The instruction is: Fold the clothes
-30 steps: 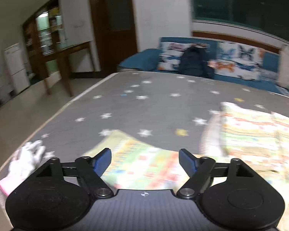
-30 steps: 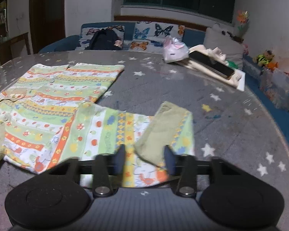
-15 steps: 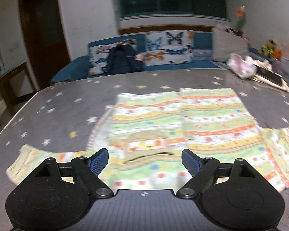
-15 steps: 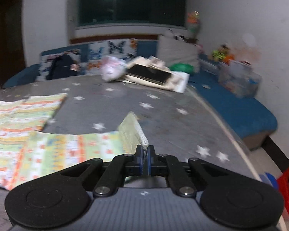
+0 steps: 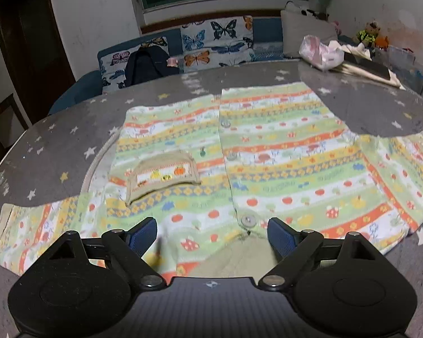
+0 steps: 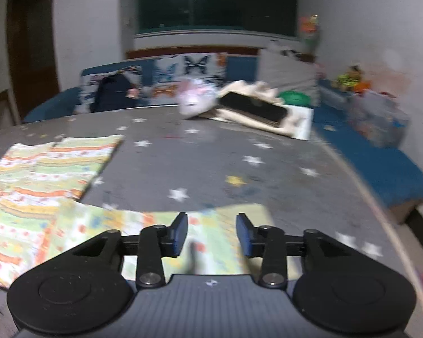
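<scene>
Your left gripper [image 5: 212, 232] hangs over the shirt's [image 5: 268, 152] collar, jaws opening, nothing gripped; your right gripper [image 6: 212, 232] opens above the sleeve [image 6: 143, 225], pads clear.

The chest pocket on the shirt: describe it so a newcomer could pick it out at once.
Start at the grey star-print table, where a striped, fruit-patterned shirt lies spread flat, front up. The chest pocket sits on the panel left of the button line in the left wrist view. It alone is edged in plain beige, framing a short row of fruit.
</scene>
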`<state>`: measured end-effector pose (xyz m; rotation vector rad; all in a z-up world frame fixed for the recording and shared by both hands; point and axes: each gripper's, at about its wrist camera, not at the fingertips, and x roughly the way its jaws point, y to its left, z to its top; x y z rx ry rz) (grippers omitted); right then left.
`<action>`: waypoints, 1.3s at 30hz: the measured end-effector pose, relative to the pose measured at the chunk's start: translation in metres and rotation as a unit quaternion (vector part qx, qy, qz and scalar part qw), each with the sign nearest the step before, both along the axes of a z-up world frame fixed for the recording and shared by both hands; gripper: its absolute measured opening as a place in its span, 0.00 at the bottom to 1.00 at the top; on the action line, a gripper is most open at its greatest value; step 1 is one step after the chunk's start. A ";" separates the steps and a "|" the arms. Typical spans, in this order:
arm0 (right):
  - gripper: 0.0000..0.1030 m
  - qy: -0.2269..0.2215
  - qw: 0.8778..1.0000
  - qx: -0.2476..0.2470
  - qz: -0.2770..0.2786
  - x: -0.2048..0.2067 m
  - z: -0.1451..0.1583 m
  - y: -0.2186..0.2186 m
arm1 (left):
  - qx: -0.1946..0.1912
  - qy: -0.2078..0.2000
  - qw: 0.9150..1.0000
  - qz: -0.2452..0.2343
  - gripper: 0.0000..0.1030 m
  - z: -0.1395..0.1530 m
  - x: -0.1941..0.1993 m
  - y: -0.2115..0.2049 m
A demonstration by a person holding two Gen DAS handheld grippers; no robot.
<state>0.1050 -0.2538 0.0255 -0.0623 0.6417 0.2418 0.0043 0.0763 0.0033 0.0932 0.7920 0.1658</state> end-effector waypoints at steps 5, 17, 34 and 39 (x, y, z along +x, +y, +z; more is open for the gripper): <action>0.43 0.032 0.999 0.000 0.003 0.025 -0.019 0.009 | -0.002 -0.003 1.000 -0.001 0.89 -0.001 -0.002 0.003; 0.52 0.023 1.000 0.000 0.000 0.012 -0.006 0.010 | -0.002 -0.012 1.000 -0.012 0.93 -0.001 -0.010 0.006; 0.82 0.025 0.993 -0.017 0.113 -0.040 -0.019 0.072 | 0.012 -0.025 0.997 -0.073 0.95 0.010 -0.010 -0.030; 0.92 0.026 0.994 -0.018 0.102 -0.038 -0.024 0.063 | 0.025 -0.014 0.995 -0.094 0.95 -0.002 -0.024 -0.035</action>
